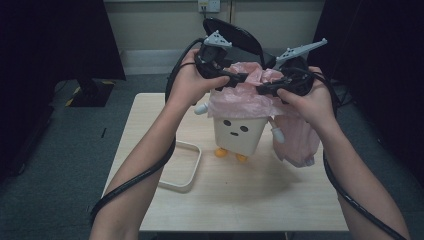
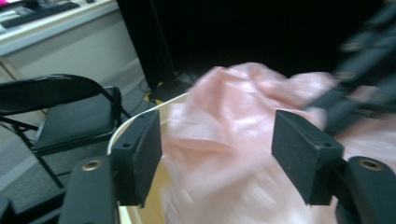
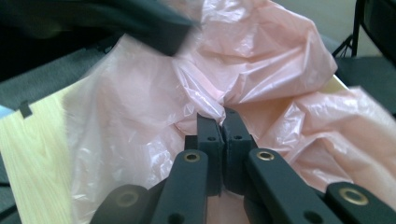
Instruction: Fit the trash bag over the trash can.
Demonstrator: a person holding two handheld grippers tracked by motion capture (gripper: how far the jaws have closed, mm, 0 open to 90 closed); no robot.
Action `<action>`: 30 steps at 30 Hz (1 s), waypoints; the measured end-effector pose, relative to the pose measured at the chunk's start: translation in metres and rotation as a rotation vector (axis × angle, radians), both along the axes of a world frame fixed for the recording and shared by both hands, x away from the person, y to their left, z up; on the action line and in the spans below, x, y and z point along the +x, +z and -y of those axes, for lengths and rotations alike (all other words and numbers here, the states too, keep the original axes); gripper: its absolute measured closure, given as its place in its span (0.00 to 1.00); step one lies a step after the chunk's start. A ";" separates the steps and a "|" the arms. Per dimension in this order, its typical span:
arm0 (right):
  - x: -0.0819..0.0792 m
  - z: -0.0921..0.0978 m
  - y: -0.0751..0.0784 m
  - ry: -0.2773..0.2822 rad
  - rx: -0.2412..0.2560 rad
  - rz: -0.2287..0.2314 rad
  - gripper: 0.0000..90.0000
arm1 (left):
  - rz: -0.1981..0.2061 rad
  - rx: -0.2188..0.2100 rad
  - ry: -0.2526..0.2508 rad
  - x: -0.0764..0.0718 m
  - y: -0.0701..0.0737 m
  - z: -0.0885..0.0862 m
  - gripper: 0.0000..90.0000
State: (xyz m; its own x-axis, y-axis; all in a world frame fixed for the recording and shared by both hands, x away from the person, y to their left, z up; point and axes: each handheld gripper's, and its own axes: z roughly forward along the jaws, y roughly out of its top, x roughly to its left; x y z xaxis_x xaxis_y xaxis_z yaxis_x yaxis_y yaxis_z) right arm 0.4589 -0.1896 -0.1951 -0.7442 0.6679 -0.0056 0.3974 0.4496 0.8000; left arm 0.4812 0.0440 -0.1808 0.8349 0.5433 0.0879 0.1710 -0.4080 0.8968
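I have both grippers up over the small white bin (image 1: 239, 131) with the face on it, which stands near the middle of the tabletop (image 1: 240, 200) on its orange feet. A pink plastic bag (image 1: 250, 92) is bunched over the bin's mouth and spills down its right side. My right gripper (image 1: 261, 91) has its fingers (image 3: 209, 135) pressed together on a fold of the bag; in the right gripper view the film puckers right at the tips. My left gripper (image 1: 242, 77) hangs just beside it with its fingers (image 2: 140, 154) spread wide, the pink bag lying between and beyond them, nothing gripped. A shallow white tray (image 1: 192, 167) sits on the tabletop to the left of the bin, apart from it. A black folding chair (image 2: 65, 116) stands on the floor beyond the tabletop.
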 end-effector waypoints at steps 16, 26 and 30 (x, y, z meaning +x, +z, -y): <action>0.016 -0.008 -0.026 0.017 -0.078 -0.047 0.59 | -0.124 0.255 -0.050 0.008 -0.043 0.028 0.72; 0.009 0.035 -0.006 -0.079 -0.047 0.025 0.33 | -0.142 0.274 -0.043 0.009 -0.045 0.032 0.83; 0.013 0.045 -0.014 -0.110 -0.026 -0.026 0.33 | -0.143 0.273 -0.045 0.009 -0.045 0.032 0.83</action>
State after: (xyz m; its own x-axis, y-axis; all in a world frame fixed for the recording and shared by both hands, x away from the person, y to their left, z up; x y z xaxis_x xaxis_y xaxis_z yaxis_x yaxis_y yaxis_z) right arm 0.4716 -0.2344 -0.2092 -0.6663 0.7456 -0.0055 0.4660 0.4222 0.7776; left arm 0.4902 0.0123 -0.2256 0.8719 0.4783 0.1048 0.2644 -0.6401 0.7214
